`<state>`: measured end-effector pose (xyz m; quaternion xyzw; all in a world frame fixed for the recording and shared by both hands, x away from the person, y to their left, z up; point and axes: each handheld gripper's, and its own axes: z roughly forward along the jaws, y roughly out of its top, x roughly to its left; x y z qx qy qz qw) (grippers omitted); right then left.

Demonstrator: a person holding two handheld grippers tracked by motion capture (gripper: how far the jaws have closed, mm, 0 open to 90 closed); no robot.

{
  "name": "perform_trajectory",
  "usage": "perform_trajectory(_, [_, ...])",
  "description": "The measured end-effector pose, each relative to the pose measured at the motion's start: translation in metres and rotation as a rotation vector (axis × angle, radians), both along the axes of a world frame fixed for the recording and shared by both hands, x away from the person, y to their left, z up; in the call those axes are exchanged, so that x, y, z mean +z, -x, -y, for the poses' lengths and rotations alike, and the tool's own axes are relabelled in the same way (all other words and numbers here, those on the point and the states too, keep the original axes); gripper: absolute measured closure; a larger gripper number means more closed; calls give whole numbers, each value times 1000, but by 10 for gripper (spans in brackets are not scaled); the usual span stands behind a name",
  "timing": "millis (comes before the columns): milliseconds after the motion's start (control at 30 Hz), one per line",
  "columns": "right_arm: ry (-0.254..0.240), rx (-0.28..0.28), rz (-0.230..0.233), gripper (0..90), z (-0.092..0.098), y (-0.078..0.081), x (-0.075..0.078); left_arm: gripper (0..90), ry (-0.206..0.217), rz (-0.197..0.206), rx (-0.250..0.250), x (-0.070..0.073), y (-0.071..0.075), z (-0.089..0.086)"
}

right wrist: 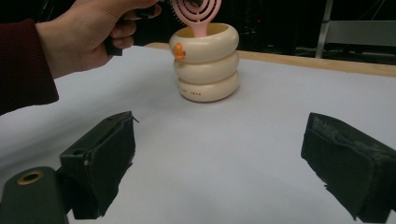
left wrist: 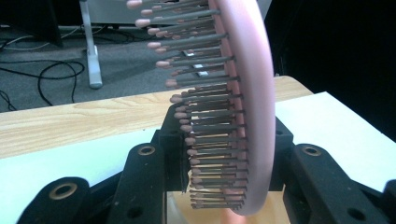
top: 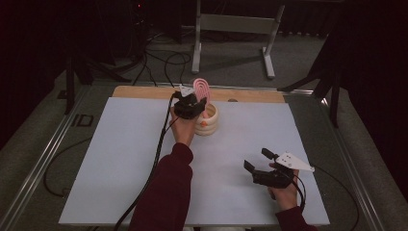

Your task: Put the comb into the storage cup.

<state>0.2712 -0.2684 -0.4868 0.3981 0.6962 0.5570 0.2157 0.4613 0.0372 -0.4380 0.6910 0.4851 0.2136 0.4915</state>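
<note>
1. Nearest the person, the right gripper (top: 257,161) hovers low over the white table (top: 120,159), near its front right edge. Its jaws stand wide apart with nothing between them; the right gripper view shows bare table in the gap.
2. Farther out, a red sleeve (top: 166,192) leads to the left hand (top: 184,129).
3. The left gripper (top: 192,102) is clamped on the pink brush (top: 202,89), with the jaws pressing its bristled head from both sides in the left gripper view.
4. The brush stands upright with its handle down inside the cream holder (top: 210,121), which sits near the table's far edge, just beside the left gripper.
</note>
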Motion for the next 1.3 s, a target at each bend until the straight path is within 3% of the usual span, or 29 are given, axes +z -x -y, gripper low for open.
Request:
perform_trajectory(333, [5, 3, 2, 98, -1, 0, 0, 613, 4, -13, 18, -5, 1, -11])
perform_trajectory(800, [6, 4, -1, 98, -1, 0, 0, 579, -24, -24, 27, -10, 2, -17])
perform_trajectory(1300, [4, 3, -6, 99, -2, 0, -1, 373, -26, -43, 33, -12, 2, -22])
